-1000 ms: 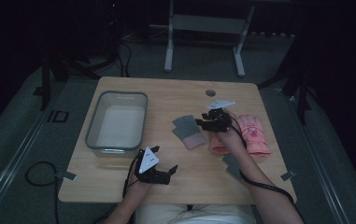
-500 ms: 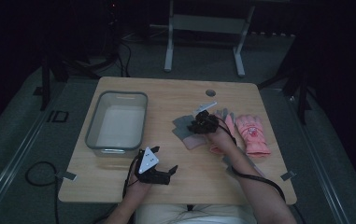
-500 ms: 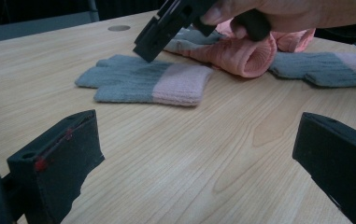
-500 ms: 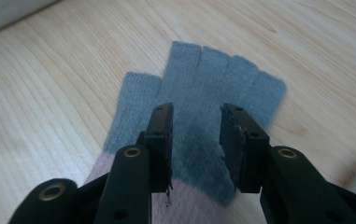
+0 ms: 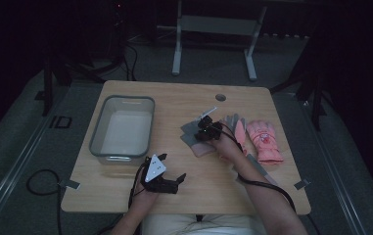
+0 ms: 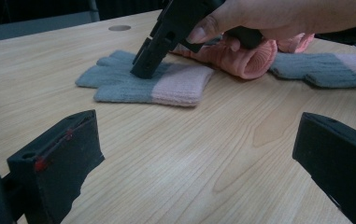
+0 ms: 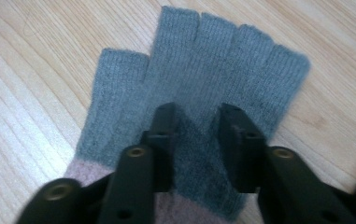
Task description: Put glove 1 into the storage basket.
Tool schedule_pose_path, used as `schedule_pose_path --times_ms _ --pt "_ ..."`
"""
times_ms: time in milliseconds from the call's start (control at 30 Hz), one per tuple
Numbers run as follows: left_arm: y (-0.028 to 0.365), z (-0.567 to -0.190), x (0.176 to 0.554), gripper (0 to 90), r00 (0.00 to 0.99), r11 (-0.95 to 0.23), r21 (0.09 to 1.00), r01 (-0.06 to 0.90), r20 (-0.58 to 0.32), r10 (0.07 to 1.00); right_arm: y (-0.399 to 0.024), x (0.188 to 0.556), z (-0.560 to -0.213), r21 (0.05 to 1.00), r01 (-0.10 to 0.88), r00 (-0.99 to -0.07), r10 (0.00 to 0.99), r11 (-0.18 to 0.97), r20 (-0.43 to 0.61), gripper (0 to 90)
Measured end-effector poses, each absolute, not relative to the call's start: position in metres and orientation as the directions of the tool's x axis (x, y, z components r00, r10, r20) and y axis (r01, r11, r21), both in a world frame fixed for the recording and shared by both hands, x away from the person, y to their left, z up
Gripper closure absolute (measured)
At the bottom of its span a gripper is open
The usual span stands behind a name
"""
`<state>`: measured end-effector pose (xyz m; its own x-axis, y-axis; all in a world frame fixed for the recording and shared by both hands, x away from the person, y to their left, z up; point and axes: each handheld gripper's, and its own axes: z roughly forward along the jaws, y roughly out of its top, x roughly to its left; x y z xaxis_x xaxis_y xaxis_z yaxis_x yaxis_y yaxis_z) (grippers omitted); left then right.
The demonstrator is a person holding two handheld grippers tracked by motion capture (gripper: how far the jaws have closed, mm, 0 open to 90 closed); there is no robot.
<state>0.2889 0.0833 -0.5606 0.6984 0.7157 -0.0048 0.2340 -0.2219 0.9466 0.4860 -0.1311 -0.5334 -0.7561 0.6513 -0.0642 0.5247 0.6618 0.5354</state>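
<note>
Two grippers are at work on the wooden table (image 5: 125,196). The right gripper (image 7: 196,149) has come down tip-first on a grey glove with a pink cuff (image 7: 199,70), which lies flat, fingers spread, near the middle of the table in the high view, at about three o'clock from the clear bin (image 5: 96,142). Its jaws have just been closing and now stand narrow, with a small gap between them. Both tips press on the grey knit of the palm, and a slight ridge of fabric sits between them (whether it is truly pinched yet, I cannot tell). In the left gripper view the same right gripper (image 6: 147,65) meets the glove (image 6: 119,84) just where the grey meets the pink cuff, the person's hand (image 6: 259,18) wrapped around its body.

At three o'clock from that glove lie its grey-and-pink mate (image 5: 237,128) and, further on, pink gloves (image 5: 265,142), one of them rolled at the cuff in the left gripper view.

Nearer the person, at about six o'clock from the bin, the left gripper (image 5: 174,182) rests low over bare wood. Its jaws stand wide apart, with nothing between them and nothing touched (the grey three-cornered plate on top catches the light). It points toward the gloves.
</note>
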Motion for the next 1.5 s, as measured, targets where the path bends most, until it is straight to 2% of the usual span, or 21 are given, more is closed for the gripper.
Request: schedule_pose_path --times_ms 33,67,100,167,367,633,667,833,900,933,1100,1233,1500 --pt "0.083 -0.561 0.289 0.7 0.698 -0.222 0.947 0.234 -0.005 0.716 -0.130 0.485 -0.533 0.537 0.527 -0.752 0.656 0.658 -0.066 77.3" --pt "0.083 -0.561 0.289 0.7 0.698 -0.222 0.947 0.234 -0.005 0.716 -0.130 0.485 -0.533 0.537 0.527 -0.752 0.656 0.658 -0.066 77.3" --pt "0.083 -0.561 0.289 0.7 0.698 -0.220 0.947 0.235 -0.007 0.716 -0.128 0.484 -0.533 0.541 0.539 -0.738 0.672 0.646 -0.066 82.8" --pt "0.084 -0.561 0.289 0.7 0.705 -0.217 0.948 0.235 -0.012 0.709 -0.127 0.483 -0.533 0.549 0.561 -0.717 0.695 0.620 -0.053 84.8" --pt "0.084 -0.561 0.289 0.7 0.703 -0.219 0.948 0.233 -0.009 0.711 -0.129 0.472 -0.521 0.586 0.596 -0.672 0.740 0.549 -0.010 85.6" --pt "0.085 -0.561 0.289 0.7 0.704 -0.209 0.950 0.233 -0.017 0.710 -0.133 0.430 -0.476 0.679 0.590 -0.620 0.784 0.437 0.034 85.6" --pt "0.085 -0.561 0.289 0.7 0.698 -0.204 0.951 0.234 -0.018 0.715 -0.137 0.414 -0.467 0.706 0.595 -0.598 0.799 0.384 0.070 85.6" --pt "0.087 -0.560 0.289 0.7 0.699 -0.187 0.953 0.238 -0.034 0.715 -0.142 0.383 -0.461 0.731 0.593 -0.580 0.809 0.338 0.096 85.6" --pt "0.088 -0.560 0.289 0.7 0.696 -0.182 0.954 0.237 -0.037 0.718 -0.145 0.360 -0.465 0.735 0.592 -0.569 0.817 0.330 0.091 85.6" --pt "0.088 -0.560 0.289 0.7 0.696 -0.182 0.954 0.237 -0.037 0.718 -0.145 0.360 -0.465 0.735 0.592 -0.569 0.817 0.330 0.091 85.6" --pt "0.088 -0.560 0.288 0.7 0.683 -0.173 0.957 0.233 -0.035 0.729 -0.153 0.333 -0.487 0.719 0.651 -0.524 0.830 0.244 0.192 85.6" --pt "0.088 -0.561 0.288 0.7 0.684 -0.176 0.956 0.235 -0.034 0.729 -0.155 0.329 -0.506 0.697 0.683 -0.482 0.852 0.218 0.206 85.6" --pt "0.087 -0.561 0.289 0.7 0.688 -0.182 0.954 0.237 -0.032 0.725 -0.143 0.332 -0.534 0.652 0.725 -0.464 0.857 0.221 0.224 85.2"
